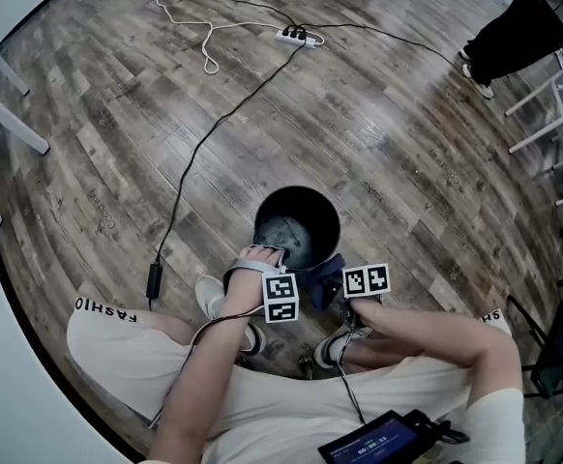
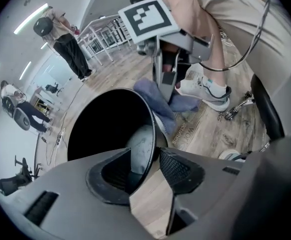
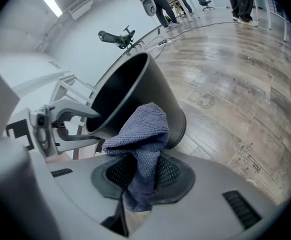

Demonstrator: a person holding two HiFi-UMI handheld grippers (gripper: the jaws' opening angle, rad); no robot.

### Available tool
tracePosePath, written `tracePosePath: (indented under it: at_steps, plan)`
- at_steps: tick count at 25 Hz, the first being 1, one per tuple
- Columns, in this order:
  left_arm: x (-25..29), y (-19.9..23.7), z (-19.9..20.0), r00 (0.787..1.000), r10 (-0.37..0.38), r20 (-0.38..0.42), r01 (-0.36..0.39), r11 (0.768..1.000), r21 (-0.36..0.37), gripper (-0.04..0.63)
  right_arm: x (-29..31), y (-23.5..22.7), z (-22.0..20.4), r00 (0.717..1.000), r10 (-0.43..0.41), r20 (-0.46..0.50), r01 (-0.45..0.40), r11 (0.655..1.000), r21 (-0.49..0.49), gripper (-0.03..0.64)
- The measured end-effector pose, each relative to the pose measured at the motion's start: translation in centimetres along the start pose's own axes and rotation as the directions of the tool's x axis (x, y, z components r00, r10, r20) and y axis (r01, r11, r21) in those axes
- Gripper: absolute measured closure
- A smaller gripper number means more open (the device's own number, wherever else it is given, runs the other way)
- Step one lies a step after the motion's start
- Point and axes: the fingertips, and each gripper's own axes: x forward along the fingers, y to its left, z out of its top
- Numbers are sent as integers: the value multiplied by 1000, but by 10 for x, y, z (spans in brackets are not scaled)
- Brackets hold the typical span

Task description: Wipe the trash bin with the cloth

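Observation:
A black round trash bin (image 1: 297,222) stands on the wood floor in front of the person's feet. My left gripper (image 1: 265,252) is at its near rim. In the left gripper view the jaws of my left gripper (image 2: 148,171) stand open astride the bin (image 2: 110,129) wall, one inside and one outside. My right gripper (image 3: 141,171) is shut on a blue-grey cloth (image 3: 143,129), which bunches up against the outside of the bin (image 3: 130,91). The cloth (image 1: 328,276) lies by the bin's near right side, beside my right gripper (image 1: 341,283).
A black cable (image 1: 214,133) runs from a power strip (image 1: 299,35) toward the person's left shoe (image 1: 211,296). White frame legs (image 1: 1,95) stand at the left, a white rack (image 1: 562,104) and a standing person (image 1: 518,27) at the upper right. A screen device (image 1: 383,440) hangs below.

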Motion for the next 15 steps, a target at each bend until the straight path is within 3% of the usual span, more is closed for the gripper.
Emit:
tracePosePath:
  at_steps: [3, 6, 15]
  plan:
    - [1, -2, -2, 1000, -8, 13, 8, 1000, -7, 419, -15, 18, 4, 999, 31, 11, -31, 1000, 2, 534]
    - [3, -8, -2, 1000, -15, 4, 15, 999, 40, 462, -16, 24, 11, 999, 36, 21, -36, 999, 9, 532]
    - [4, -17, 16, 999, -25, 31, 22, 995, 102, 516, 3, 5, 16, 1000, 17, -20, -17, 999, 33, 532]
